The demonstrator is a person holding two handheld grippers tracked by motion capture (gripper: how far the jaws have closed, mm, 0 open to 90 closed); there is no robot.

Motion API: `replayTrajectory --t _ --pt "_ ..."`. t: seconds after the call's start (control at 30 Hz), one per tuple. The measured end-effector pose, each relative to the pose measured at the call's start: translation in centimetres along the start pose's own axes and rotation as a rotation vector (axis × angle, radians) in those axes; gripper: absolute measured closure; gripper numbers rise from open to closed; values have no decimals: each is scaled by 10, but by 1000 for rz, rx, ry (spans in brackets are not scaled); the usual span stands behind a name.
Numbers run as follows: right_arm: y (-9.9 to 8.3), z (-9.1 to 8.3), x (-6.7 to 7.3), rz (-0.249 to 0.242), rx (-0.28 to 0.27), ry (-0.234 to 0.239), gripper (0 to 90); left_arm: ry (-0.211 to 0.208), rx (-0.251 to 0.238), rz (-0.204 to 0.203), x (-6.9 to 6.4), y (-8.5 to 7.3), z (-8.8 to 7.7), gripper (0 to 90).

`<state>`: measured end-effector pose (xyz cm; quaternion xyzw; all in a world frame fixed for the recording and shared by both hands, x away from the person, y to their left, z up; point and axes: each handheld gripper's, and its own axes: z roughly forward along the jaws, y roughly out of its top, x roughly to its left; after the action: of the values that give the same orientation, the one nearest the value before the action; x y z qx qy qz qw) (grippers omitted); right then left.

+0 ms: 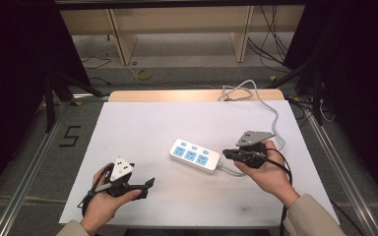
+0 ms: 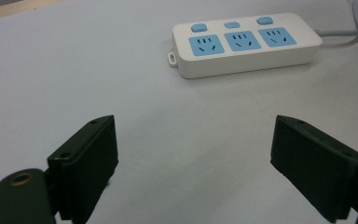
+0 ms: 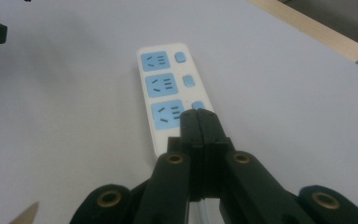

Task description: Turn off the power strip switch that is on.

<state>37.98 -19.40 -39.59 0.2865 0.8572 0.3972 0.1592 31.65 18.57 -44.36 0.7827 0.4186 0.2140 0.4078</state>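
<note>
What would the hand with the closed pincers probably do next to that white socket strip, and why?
Probably ease the right gripper down onto the nearest blue switch of the power strip. Its jaws are shut, empty, and their tips sit just at that button.

A white power strip carries three blue sockets and blue switches; its cable is grey, the tabletop white.

Power strip — near end and third switch partly hidden behind right gripper; grey cable cut by frame edge
</note>
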Motion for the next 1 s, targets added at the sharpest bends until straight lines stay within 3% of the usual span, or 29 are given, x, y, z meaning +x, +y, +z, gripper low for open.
replayTrajectory --t 1.0 --pt "34 42 2 -15 48 21 900 -6 1 4 -1 0 1 144"
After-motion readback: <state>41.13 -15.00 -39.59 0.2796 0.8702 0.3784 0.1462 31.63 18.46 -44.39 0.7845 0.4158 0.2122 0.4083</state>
